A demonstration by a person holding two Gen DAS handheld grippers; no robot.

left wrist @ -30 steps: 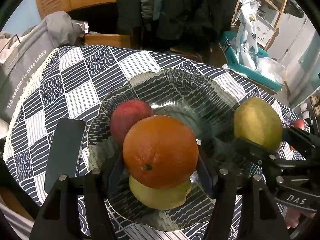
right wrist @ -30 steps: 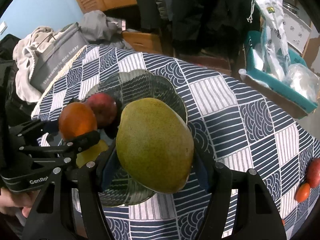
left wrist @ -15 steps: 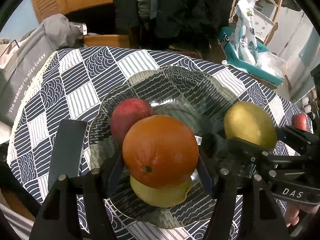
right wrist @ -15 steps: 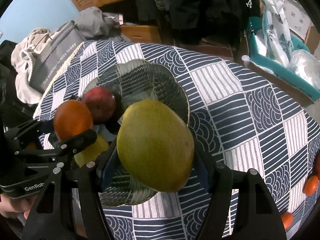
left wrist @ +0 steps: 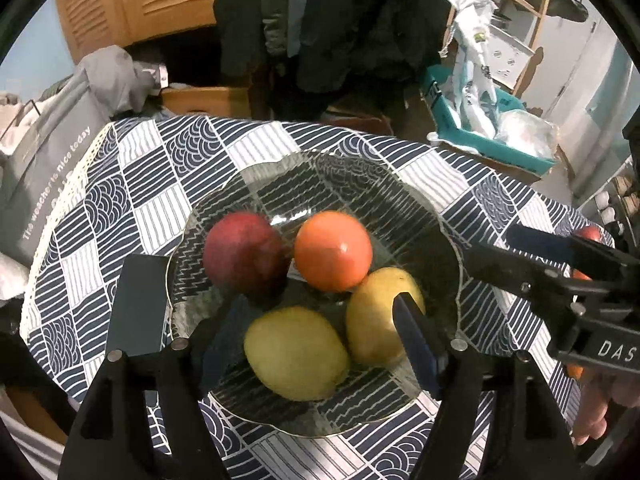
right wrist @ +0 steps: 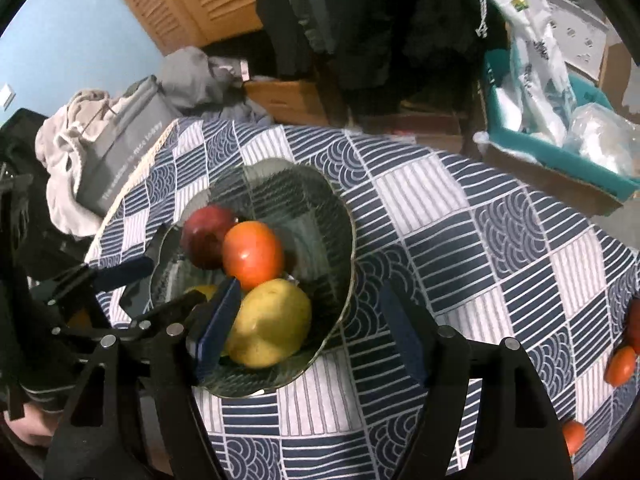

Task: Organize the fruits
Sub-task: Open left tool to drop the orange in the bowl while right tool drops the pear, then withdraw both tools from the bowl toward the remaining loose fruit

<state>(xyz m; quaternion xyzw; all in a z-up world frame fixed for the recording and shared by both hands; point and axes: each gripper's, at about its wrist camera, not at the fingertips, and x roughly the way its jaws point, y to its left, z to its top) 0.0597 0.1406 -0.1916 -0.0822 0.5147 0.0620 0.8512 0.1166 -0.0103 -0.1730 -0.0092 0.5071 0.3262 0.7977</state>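
- Left tool (left wrist: 276, 312) spread wide, gripping nothing, poised over near rim of glass bowl (left wrist: 400, 184).
- Right tool (right wrist: 308, 332) likewise wide open and bare, at bowl's right edge.
- In bowl: red apple (left wrist: 244, 254), orange (left wrist: 333, 251), mango (left wrist: 384, 316), yellow fruit (left wrist: 296, 358), clustered and touching.
- Small orange fruits (right wrist: 620, 366) well right on patterned tabletop (right wrist: 500, 248).

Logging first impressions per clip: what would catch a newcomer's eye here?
The glass bowl on the blue patterned tablecloth, holding four fruits: a red apple, an orange and two yellow-green mangoes. Both grippers, left gripper and right gripper, hover open over it.
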